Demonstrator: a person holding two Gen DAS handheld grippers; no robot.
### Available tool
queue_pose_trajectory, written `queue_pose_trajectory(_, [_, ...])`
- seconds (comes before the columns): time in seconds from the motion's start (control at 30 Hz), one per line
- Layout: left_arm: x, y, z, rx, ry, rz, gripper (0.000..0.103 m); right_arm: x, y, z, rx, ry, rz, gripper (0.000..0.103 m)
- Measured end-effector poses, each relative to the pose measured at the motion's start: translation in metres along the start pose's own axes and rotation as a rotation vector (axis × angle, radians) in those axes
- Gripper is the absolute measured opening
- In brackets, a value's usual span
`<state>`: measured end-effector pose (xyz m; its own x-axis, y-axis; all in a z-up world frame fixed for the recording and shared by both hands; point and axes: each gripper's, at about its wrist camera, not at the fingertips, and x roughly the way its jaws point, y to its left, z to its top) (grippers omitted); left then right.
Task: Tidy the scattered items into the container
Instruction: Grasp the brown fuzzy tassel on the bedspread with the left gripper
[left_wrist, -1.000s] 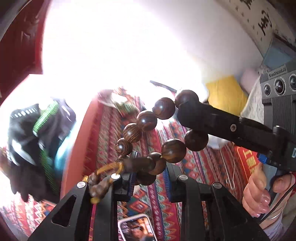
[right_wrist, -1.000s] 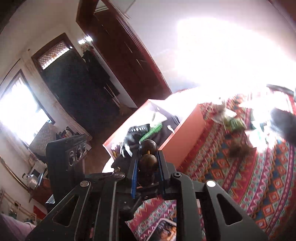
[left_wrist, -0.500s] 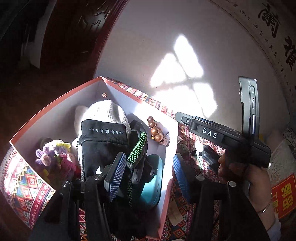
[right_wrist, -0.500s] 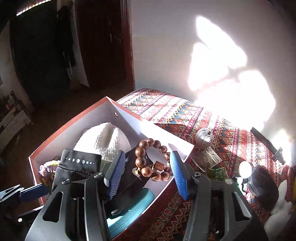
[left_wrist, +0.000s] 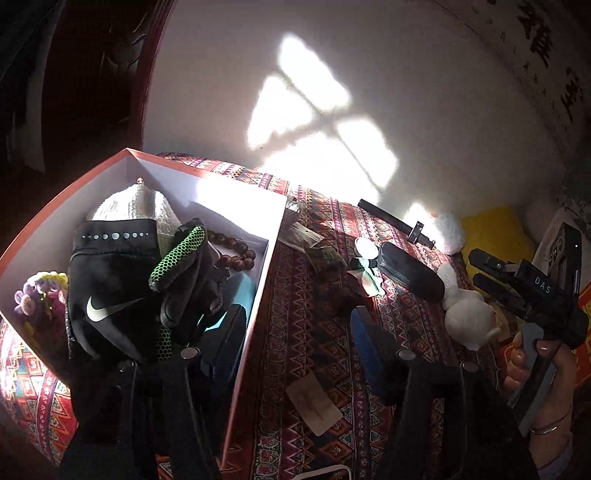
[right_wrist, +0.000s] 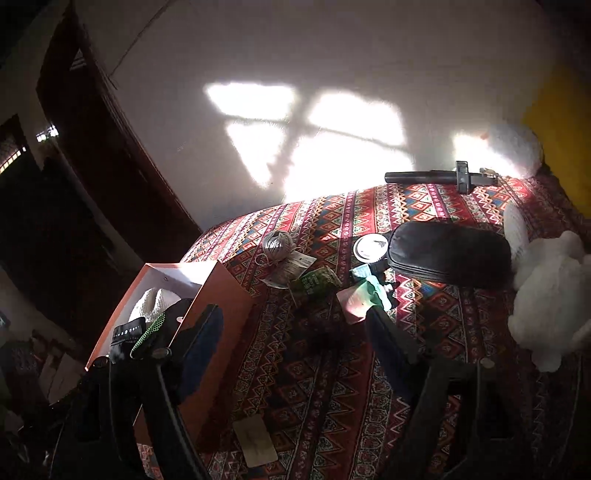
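Observation:
The orange box (left_wrist: 255, 314) with white walls stands at the left on the patterned cloth. In it lie a brown bead bracelet (left_wrist: 232, 254), a black glove (left_wrist: 110, 280), a white knitted hat (left_wrist: 140, 203), a teal case (left_wrist: 240, 288) and crochet flowers (left_wrist: 40, 295). My left gripper (left_wrist: 295, 332) straddles the box's right wall; its jaws are opening with nothing held. My right gripper (right_wrist: 295, 339) hangs over the cloth right of the box (right_wrist: 221, 291), its jaws opening and empty. It also shows in the left wrist view as the right gripper (left_wrist: 474, 267), in a hand.
Scattered on the cloth: a twine ball (right_wrist: 277, 243), paper tags (right_wrist: 291, 269), a green packet (right_wrist: 314, 280), a round white tin (right_wrist: 370, 247), a black pouch (right_wrist: 447, 258), a white plush toy (right_wrist: 546, 295), a black tool (right_wrist: 436, 177) and a card (right_wrist: 255, 439).
Both grippers held the bead bracelet a second ago; they let go of it and it lies in the box. Both jaws have opened wider, and the right gripper has swung right, away from the box.

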<state>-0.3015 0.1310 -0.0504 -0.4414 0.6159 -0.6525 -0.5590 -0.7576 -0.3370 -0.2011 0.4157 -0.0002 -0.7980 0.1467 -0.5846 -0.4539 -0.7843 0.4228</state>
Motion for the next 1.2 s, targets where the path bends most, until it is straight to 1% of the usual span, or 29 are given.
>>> queue_pose_trajectory(0.07, [0.017, -0.025, -0.011, 0.041, 0.042, -0.006, 0.062, -0.014, -0.042, -0.016, 0.110, -0.005, 0.009, 0.081])
queue_pose_trajectory(0.13, [0.033, -0.049, -0.022, 0.093, 0.089, -0.008, 0.063, -0.020, -0.080, -0.037, 0.208, 0.005, 0.034, 0.082])
queue_pose_trajectory(0.17, [0.040, -0.062, -0.027, 0.123, 0.110, -0.002, 0.063, -0.017, -0.099, -0.047, 0.260, 0.027, 0.036, 0.082])
queue_pose_trajectory(0.2, [0.047, -0.073, -0.032, 0.152, 0.126, 0.005, 0.063, -0.011, -0.116, -0.054, 0.329, 0.072, 0.020, 0.082])
queue_pose_trajectory(0.23, [0.055, -0.081, -0.036, 0.177, 0.141, 0.013, 0.063, -0.005, -0.130, -0.060, 0.409, 0.118, 0.025, 0.082])
queue_pose_trajectory(0.27, [0.062, -0.088, -0.039, 0.196, 0.155, 0.022, 0.063, 0.000, -0.141, -0.064, 0.481, 0.144, 0.068, 0.083])
queue_pose_trajectory(0.3, [0.069, -0.094, -0.040, 0.211, 0.168, 0.031, 0.064, 0.002, -0.148, -0.066, 0.527, 0.157, 0.125, 0.083])
queue_pose_trajectory(0.33, [0.075, -0.098, -0.041, 0.222, 0.179, 0.042, 0.064, 0.001, -0.150, -0.066, 0.541, 0.163, 0.161, 0.083])
queue_pose_trajectory(0.37, [0.081, -0.100, -0.039, 0.227, 0.186, 0.054, 0.064, -0.001, -0.149, -0.065, 0.525, 0.161, 0.171, 0.083])
queue_pose_trajectory(0.47, [0.102, -0.100, -0.030, 0.217, 0.215, 0.066, 0.064, -0.003, -0.142, -0.061, 0.443, 0.179, 0.129, 0.083])
queue_pose_trajectory(0.53, [0.120, -0.099, -0.022, 0.207, 0.240, 0.065, 0.065, 0.001, -0.144, -0.064, 0.435, 0.193, 0.148, 0.083])
queue_pose_trajectory(0.7, [0.172, -0.098, -0.001, 0.172, 0.306, 0.057, 0.065, 0.020, -0.166, -0.077, 0.522, 0.244, 0.167, 0.083])
queue_pose_trajectory(0.8, [0.206, -0.102, 0.012, 0.172, 0.337, 0.056, 0.065, 0.030, -0.179, -0.081, 0.573, 0.263, 0.175, 0.083])
queue_pose_trajectory(0.93, [0.246, -0.105, 0.029, 0.141, 0.386, 0.062, 0.065, 0.036, -0.185, -0.077, 0.574, 0.266, 0.167, 0.083])
queue_pose_trajectory(1.1, [0.286, -0.102, 0.028, 0.160, 0.461, 0.160, 0.065, 0.042, -0.188, -0.072, 0.557, 0.277, 0.158, 0.083])
queue_pose_trajectory(1.13, [0.292, -0.100, 0.025, 0.161, 0.473, 0.171, 0.066, 0.043, -0.189, -0.071, 0.557, 0.281, 0.155, 0.083])
queue_pose_trajectory(1.17, [0.297, -0.100, 0.023, 0.164, 0.482, 0.170, 0.074, 0.043, -0.189, -0.072, 0.558, 0.283, 0.151, 0.083])
queue_pose_trajectory(1.2, [0.300, -0.102, 0.022, 0.177, 0.478, 0.171, 0.078, 0.044, -0.191, -0.073, 0.558, 0.286, 0.147, 0.083])
